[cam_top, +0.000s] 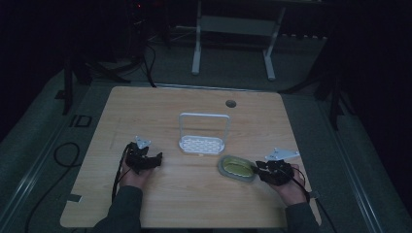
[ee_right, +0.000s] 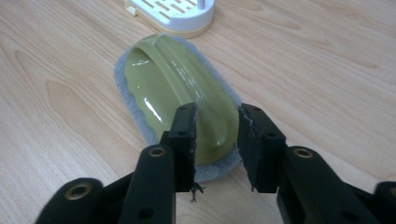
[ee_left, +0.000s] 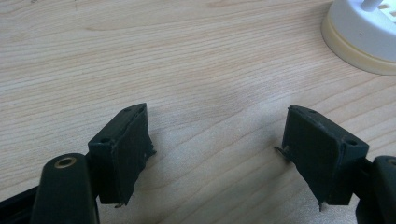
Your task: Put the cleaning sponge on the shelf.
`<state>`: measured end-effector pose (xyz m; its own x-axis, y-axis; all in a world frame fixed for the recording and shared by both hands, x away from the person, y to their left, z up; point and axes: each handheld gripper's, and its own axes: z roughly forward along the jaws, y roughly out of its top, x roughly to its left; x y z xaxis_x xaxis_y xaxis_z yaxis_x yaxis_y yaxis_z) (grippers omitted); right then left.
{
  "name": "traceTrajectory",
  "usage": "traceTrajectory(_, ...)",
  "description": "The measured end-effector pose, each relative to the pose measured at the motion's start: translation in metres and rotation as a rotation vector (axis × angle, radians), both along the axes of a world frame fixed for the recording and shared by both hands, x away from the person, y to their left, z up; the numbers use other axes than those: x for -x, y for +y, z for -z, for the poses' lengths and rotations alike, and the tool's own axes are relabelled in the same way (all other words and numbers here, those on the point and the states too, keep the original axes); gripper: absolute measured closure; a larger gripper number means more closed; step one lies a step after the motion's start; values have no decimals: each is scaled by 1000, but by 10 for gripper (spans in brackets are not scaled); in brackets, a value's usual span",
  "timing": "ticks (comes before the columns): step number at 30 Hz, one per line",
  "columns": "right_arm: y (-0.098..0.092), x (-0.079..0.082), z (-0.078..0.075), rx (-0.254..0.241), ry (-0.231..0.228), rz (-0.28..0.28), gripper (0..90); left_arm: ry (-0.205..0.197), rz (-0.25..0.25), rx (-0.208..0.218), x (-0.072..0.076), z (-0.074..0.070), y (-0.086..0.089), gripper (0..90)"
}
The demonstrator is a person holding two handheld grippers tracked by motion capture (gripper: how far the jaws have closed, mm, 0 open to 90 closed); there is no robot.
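Dim flooring ringed the wooden table [cam_top: 145, 107]. At five o'clock from the white rack [cam_top: 201, 144] lay the green scrubber [ee_right: 180, 98], its handle between the right gripper [ee_right: 215, 140]'s part-open jaws, possibly touching; the pad might drag. Left gripper [ee_left: 217, 144] gaped empty.

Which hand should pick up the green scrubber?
Right. The right gripper already has its jaws around the green scrubber, while the left gripper stands open over bare table, farther away.
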<state>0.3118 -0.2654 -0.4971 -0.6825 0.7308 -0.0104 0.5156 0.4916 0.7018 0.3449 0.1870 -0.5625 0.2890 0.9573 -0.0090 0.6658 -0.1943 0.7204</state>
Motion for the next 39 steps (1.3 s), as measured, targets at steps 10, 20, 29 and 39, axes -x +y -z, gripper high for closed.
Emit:
traceTrajectory(10,6,-14,-14,56,16,-70,587,0,0,0,0,0,0,234)
traceTrajectory(20,12,-28,-21,100,54,-149,564,0,0,1,0,0,0,234)
traceTrajectory(29,19,-38,-23,125,67,-226,542,0,0,0,0,0,0,234)
traceTrajectory(39,26,-48,-23,156,93,-298,538,0,0,0,0,0,0,234)
